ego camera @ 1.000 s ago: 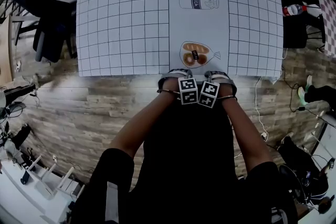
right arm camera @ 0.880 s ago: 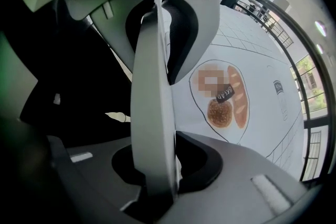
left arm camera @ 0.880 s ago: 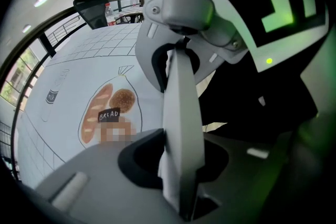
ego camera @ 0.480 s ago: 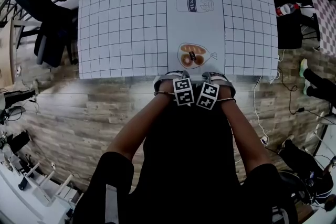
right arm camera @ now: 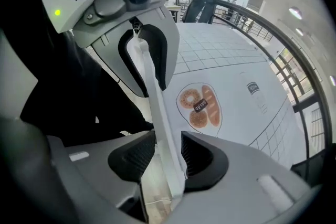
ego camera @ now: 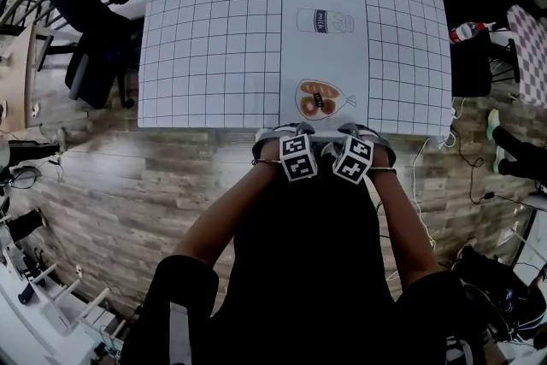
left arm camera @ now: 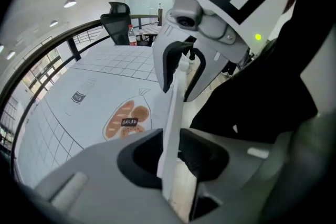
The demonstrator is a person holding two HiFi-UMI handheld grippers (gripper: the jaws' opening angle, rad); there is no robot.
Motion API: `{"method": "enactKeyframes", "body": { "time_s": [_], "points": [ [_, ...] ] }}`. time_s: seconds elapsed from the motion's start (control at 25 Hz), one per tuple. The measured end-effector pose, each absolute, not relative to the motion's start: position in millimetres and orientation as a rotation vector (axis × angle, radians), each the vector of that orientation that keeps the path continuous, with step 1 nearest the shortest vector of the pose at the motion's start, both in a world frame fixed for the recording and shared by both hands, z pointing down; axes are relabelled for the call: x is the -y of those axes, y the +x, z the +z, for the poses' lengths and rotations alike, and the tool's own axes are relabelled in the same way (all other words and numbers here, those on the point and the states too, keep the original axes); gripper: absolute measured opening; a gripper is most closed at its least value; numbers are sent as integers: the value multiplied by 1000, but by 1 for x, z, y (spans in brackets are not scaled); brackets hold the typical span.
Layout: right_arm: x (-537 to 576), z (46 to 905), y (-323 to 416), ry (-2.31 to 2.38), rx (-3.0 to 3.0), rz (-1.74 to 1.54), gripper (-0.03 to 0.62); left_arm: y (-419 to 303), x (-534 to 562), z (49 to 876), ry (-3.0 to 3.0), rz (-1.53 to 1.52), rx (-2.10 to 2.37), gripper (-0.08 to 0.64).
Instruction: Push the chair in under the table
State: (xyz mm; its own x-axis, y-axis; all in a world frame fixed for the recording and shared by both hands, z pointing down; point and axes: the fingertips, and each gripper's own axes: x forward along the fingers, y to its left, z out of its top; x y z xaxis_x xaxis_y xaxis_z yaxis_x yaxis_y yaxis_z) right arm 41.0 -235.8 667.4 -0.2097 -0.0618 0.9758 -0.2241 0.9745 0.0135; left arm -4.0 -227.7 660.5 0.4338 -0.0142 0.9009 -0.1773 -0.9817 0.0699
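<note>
The table, under a white grid cloth with a bread print, fills the head view's upper half. Both grippers sit side by side at its near edge. A thin white strip runs along that edge and passes between both pairs of jaws. I cannot tell whether it belongs to the chair or the table. My left gripper has both pads against the strip. The jaws of my right gripper are opening, with the strip loose between them. My arms and dark torso hide the chair in the head view.
Black office chairs stand beyond the table's left side. A red-capped bottle and dark seats are at the right. Cables trail over the wood-plank floor. White racks line the lower left corner.
The two marker cubes have drawn a little apart and rolled outward. Both hands stay at the table's near edge.
</note>
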Motion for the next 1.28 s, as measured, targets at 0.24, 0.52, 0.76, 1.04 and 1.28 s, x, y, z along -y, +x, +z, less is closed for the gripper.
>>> {"method": "enactKeyframes", "body": {
  "time_s": [0.24, 0.52, 0.76, 1.04, 1.28],
  "points": [
    [244, 644, 48, 352, 1852, 238, 144, -9, 231, 637, 2493, 1360, 330, 105],
    [274, 588, 36, 750, 2130, 309, 127, -25, 269, 597, 2576, 1109, 716, 75],
    [291, 532, 35, 962, 2250, 242, 93, -27, 285, 558, 2598, 985, 866, 77],
    [319, 456, 30, 1169, 2463, 199, 0, -34, 317, 450, 2814, 676, 1305, 12],
    [342, 405, 24, 1359, 2532, 29, 0, -47, 335, 401, 2806, 481, 1470, 11]
  ]
}}
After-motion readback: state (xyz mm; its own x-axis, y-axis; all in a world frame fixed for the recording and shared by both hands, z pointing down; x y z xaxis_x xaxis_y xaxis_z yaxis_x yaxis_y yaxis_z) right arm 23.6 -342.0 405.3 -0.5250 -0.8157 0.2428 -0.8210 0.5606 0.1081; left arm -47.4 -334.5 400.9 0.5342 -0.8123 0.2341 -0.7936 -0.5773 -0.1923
